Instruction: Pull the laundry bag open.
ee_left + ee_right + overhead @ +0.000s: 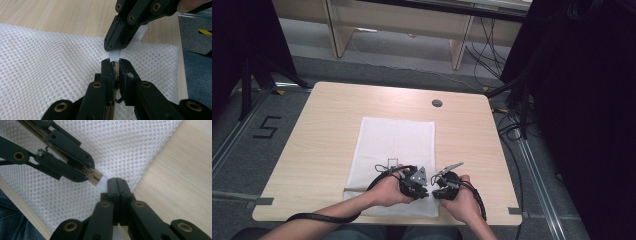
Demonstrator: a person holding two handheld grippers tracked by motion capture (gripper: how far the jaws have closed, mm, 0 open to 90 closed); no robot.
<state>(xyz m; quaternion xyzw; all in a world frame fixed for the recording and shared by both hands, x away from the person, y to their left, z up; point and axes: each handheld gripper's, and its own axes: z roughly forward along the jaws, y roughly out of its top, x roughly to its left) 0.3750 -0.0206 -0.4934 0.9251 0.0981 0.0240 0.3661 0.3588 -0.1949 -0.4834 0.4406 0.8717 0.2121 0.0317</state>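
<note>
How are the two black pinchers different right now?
The left gripper pinches thin tan sticks plus a white strip; the right gripper is squeezed tight on the white strip alone. The left gripper's jaws keep a small gap; the right gripper's meet. Both are black and sit over the white mesh bag.

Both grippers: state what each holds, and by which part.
The left gripper clamps a thin tan stick by its tip. The right gripper pinches the white strip at that tip, above the mesh bag.
</note>
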